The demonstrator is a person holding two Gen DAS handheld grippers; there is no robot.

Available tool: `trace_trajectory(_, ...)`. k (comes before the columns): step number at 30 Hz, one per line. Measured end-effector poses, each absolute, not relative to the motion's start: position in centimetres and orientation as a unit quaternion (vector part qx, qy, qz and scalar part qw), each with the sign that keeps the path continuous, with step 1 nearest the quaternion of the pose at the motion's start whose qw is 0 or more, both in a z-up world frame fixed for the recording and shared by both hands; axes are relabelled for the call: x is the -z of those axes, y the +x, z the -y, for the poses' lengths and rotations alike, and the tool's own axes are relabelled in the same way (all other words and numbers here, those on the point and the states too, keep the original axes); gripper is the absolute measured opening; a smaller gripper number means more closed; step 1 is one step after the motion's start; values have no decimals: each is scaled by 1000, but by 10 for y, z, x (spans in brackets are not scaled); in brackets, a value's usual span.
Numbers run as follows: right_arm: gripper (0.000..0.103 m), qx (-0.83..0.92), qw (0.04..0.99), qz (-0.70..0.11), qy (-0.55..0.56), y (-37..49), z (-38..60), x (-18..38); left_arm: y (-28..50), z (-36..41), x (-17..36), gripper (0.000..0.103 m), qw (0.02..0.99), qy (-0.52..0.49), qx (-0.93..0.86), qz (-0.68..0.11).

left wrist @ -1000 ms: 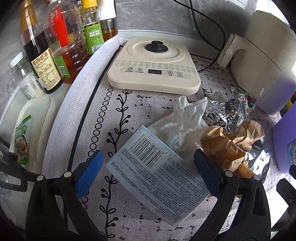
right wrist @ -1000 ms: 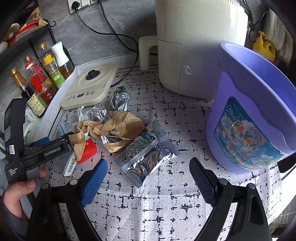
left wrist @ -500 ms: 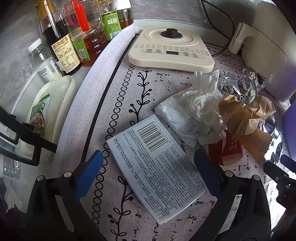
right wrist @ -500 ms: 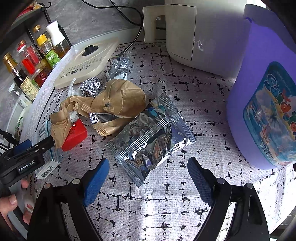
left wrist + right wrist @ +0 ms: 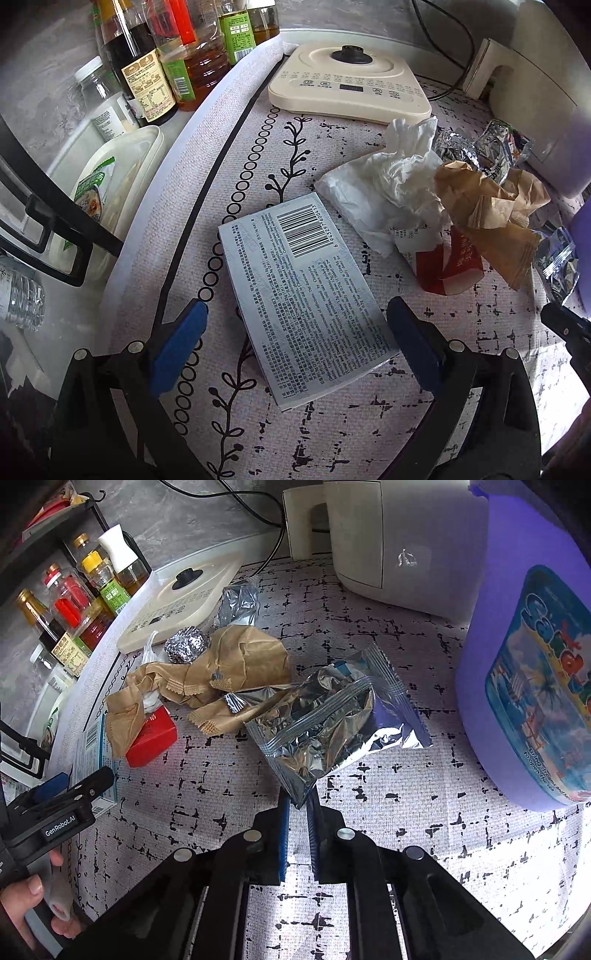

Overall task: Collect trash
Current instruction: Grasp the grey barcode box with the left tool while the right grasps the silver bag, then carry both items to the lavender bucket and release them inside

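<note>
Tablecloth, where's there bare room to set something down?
Bare tablecloth lies between the foil snack bag and the purple bucket. Another free strip runs between the induction cooker and the barcoded box. It is crowded around the brown paper bag, tissue and red carton.

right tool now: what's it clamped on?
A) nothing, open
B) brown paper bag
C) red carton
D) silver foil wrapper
D: in the right wrist view the right tool is shut on the near corner of the silver foil wrapper; the brown paper bag and red carton lie untouched farther left.
</note>
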State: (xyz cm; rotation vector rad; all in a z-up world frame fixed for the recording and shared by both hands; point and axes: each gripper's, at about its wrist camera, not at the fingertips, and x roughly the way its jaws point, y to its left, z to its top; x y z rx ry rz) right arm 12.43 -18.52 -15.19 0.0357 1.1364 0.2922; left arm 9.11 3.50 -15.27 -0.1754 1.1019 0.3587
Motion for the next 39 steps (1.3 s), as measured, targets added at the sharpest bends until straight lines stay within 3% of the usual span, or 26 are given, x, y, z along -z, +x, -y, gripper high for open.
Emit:
trace_trajectory(1, 9, -142, 834, -534, 16, 123, 186, 149, 91, -36, 154, 79, 832, -90, -167, -521)
trace_trajectory(3, 8, -150, 836, -527, 15, 121, 187, 144, 91, -37, 155, 66, 830, -92, -173, -523)
trace_trajectory(26, 6, -214, 898, -385, -9, 107, 181, 9, 101, 3, 26, 65, 915, -90, -133, -371)
trace_trajectory(39, 6, -148, 928, -342, 13, 109, 240, -23, 128, 68, -8, 65, 937, -62, -54, -339)
